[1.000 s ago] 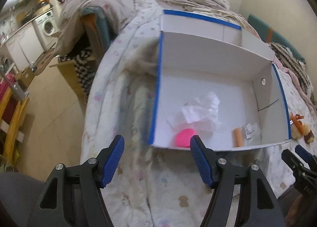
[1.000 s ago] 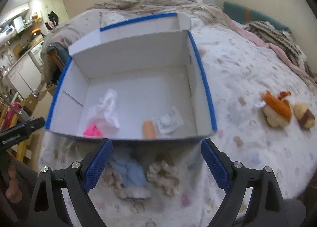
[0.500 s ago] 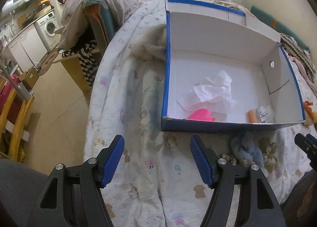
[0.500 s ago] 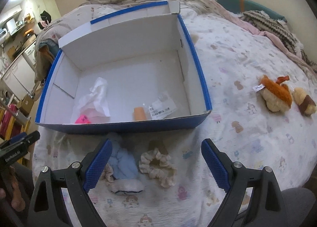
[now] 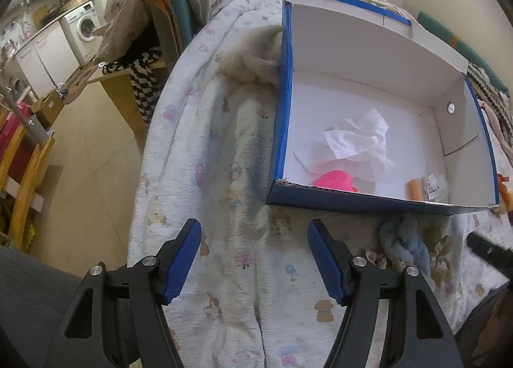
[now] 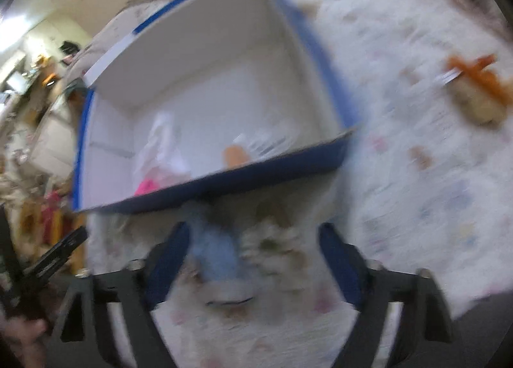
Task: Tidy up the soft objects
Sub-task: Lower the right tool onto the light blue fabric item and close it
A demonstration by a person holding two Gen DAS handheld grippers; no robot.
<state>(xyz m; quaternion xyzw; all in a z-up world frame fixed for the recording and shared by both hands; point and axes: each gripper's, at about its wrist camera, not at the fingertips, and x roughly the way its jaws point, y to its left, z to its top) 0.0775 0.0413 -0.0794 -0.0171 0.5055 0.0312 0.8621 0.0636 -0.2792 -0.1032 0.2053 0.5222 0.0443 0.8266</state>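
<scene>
A white box with blue edges (image 5: pixel 352 199) (image 6: pixel 256 182) lies on the quilted bed. In it are crumpled tissue (image 5: pixel 356 140), a pink object (image 5: pixel 333 180) and a small orange cylinder (image 5: pixel 414 190). In front of the box lie a light blue soft item (image 6: pixel 218 252) (image 5: pixel 404 239) and a beige scrunchie (image 6: pixel 272 243). My right gripper (image 6: pixel 255 230) hangs over both, its jaws closing with the two items between them; the blurred view shows no pad pressing. My left gripper (image 5: pixel 253 226) stands open over bare quilt, left of them.
An orange and tan plush toy (image 6: pixel 477 92) lies on the quilt right of the box. A fluffy cream item (image 5: pixel 253 60) sits against the box's left wall. The bed's left edge drops to the floor (image 5: pixel 89 156); a washing machine (image 5: pixel 83 28) stands beyond.
Both grippers have sunk toward the quilt in front of the box. The right gripper rolled, its view blurred, and its jaws narrowed around the blue item and the scrunchie.
</scene>
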